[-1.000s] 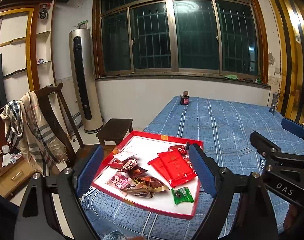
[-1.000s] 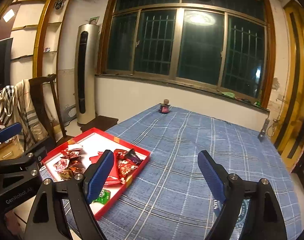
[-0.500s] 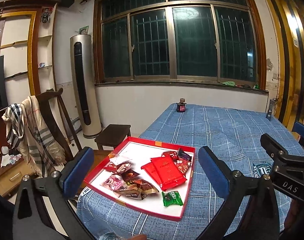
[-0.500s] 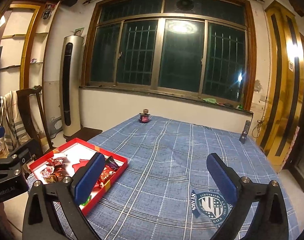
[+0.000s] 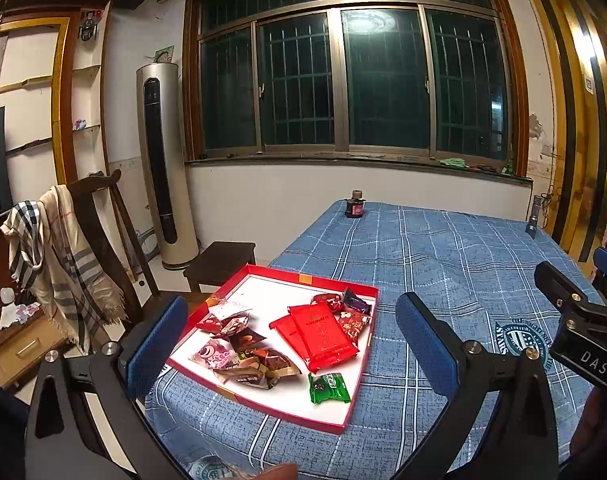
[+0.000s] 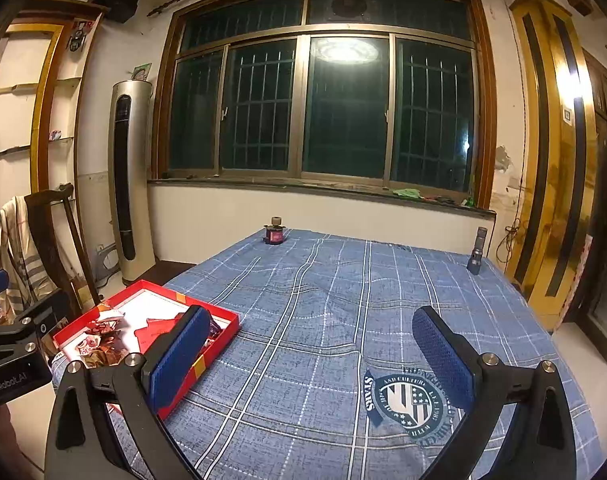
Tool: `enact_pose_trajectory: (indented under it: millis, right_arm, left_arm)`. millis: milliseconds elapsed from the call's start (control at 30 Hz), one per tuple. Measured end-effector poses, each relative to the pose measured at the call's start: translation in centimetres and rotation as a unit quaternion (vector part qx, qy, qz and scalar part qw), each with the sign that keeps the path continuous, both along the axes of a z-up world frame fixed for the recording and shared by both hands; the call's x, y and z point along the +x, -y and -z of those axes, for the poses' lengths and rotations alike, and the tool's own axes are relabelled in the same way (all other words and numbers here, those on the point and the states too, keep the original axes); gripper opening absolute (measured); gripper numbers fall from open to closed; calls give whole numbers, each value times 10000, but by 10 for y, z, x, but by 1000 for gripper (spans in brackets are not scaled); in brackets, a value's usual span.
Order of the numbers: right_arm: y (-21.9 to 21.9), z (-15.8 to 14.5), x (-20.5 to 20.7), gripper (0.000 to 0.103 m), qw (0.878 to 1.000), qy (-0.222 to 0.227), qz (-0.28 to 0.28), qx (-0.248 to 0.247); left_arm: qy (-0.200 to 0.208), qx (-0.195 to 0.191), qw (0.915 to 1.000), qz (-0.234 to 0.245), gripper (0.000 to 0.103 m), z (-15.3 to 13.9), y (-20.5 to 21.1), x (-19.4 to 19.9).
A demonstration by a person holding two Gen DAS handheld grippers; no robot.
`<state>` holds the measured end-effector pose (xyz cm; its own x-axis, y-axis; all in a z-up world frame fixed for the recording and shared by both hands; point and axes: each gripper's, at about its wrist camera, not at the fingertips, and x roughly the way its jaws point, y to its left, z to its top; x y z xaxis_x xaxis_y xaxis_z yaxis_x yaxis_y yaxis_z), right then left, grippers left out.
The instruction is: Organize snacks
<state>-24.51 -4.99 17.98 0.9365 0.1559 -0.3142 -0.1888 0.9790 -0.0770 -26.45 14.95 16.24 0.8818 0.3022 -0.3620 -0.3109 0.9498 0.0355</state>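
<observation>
Now, my left gripper (image 5: 291, 340) hangs with jaws spread wide, having just been opening, nothing between the pads. Beyond it the red tray (image 5: 355, 392) sits on the blue checked cloth (image 5: 443, 264) at the table's near left corner, its long axis running away from me and slightly leftward. Snacks lie loose inside on its white floor: crumpled brown and pink wrappers (image 5: 243, 356) at left, two flat red packets (image 5: 323, 336) mid-tray lying lengthwise along the tray, a small green packet (image 5: 329, 388) near the front rim. My right gripper (image 6: 311, 356) is over bare cloth, also gaping after just opening, holding nothing.
</observation>
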Motion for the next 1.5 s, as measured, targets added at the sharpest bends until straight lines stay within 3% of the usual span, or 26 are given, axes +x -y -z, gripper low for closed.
enact_pose_trajectory:
  millis: [333,767,967,1100,1200,1367,1500]
  right_arm:
    - [10,-2,-15,102,9999,111,85,-60]
    - [1,14,4,103,9998,-199,-32,-79]
    - [-9,29,12,103,9993,-339,-154,-104]
    - [-15,36,16,103,9988,-406,-203,-174]
    - [-20,40,20,103,9985,-437,-253,-198]
    - [-28,45,23,103,9980,-477,-353,-233]
    - [-37,48,26,103,9973,-522,-437,-269]
  left_arm:
    - [-53,-27,10000,-75,103,4,1,-2]
    - [-170,436,9987,-208,103,18,10,14]
    - [-283,178,9992,-204,103,26,-3,21]
    - [-72,7,10000,61,103,30,-9,17]
    - [104,81,9999,73,103,29,-9,14]
    - [-11,378,9992,-114,103,31,-13,21]
    - [-139,241,9994,-202,103,36,-26,25]
